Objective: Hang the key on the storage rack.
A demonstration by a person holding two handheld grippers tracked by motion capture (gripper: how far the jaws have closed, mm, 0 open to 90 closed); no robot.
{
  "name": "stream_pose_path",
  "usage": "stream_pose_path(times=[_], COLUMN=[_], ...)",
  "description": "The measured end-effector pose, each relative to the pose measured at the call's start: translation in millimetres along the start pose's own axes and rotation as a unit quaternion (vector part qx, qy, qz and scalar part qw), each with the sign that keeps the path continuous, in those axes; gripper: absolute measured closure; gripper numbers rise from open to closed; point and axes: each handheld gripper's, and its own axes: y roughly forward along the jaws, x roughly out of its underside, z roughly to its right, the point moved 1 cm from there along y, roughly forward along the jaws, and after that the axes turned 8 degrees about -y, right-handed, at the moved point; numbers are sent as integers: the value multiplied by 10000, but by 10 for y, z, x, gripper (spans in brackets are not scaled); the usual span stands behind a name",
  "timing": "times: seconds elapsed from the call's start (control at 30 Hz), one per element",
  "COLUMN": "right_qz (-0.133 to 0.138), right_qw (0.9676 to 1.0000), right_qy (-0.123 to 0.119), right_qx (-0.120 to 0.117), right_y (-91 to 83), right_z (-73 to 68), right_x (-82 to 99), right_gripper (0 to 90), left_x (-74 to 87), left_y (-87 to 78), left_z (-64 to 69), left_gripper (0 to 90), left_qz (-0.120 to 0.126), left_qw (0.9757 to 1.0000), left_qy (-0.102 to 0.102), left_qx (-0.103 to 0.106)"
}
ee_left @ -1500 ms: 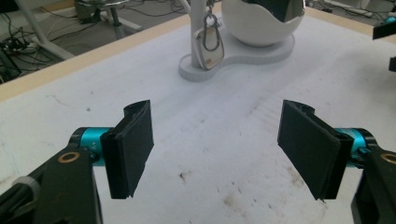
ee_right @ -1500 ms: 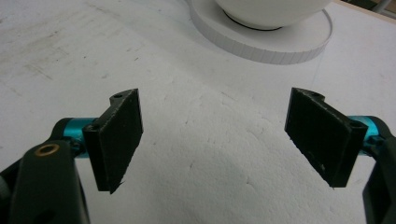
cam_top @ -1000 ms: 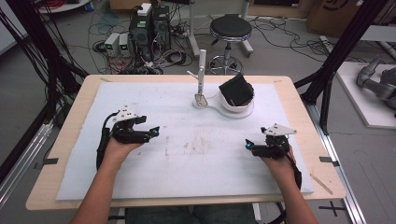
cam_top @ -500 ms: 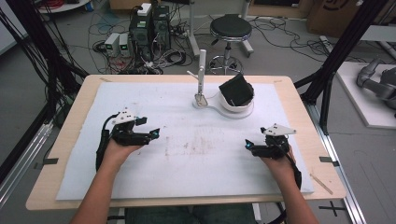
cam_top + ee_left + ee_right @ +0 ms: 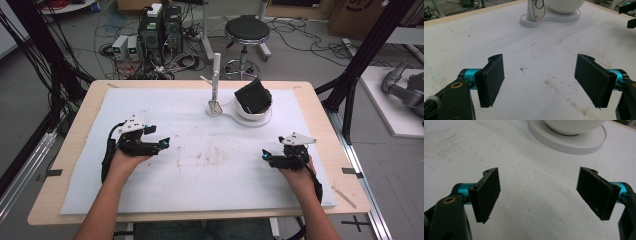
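While both sets of jaws stand wide apart with nothing between them, the left gripper (image 5: 164,144) and right gripper (image 5: 265,155) rest on the white foam sheet (image 5: 210,200), well short of the white stand (image 5: 240,116) bearing a black object (image 5: 253,96).

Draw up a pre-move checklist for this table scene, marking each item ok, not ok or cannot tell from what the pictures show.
1. Left tool open with nothing between its pads: ok.
2. Right tool open with nothing between its pads: ok.
3. Black object sits in the white bowl on the white stand: ok.
4. Upright white post stands on the stand's smaller end, untilted: ok.
5. White foam sheet between both tools and the stand free of obstacles: ok, stains only.
6. What the black object is, and whether it lies loose in the bowl: cannot tell.
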Motion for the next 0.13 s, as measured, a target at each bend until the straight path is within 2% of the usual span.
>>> stream_pose_path(times=[0.13], right_qz=[12], right_qw=[10000], right_qy=[22], right_qx=[9], right_y=[-1], right_z=[-2], right_x=[-3], right_gripper=[194], left_x=[8], left_y=[-5], left_z=[-2], left_gripper=[239], left_qz=[-41], left_qw=[10000], left_qy=[45], left_qx=[-29])
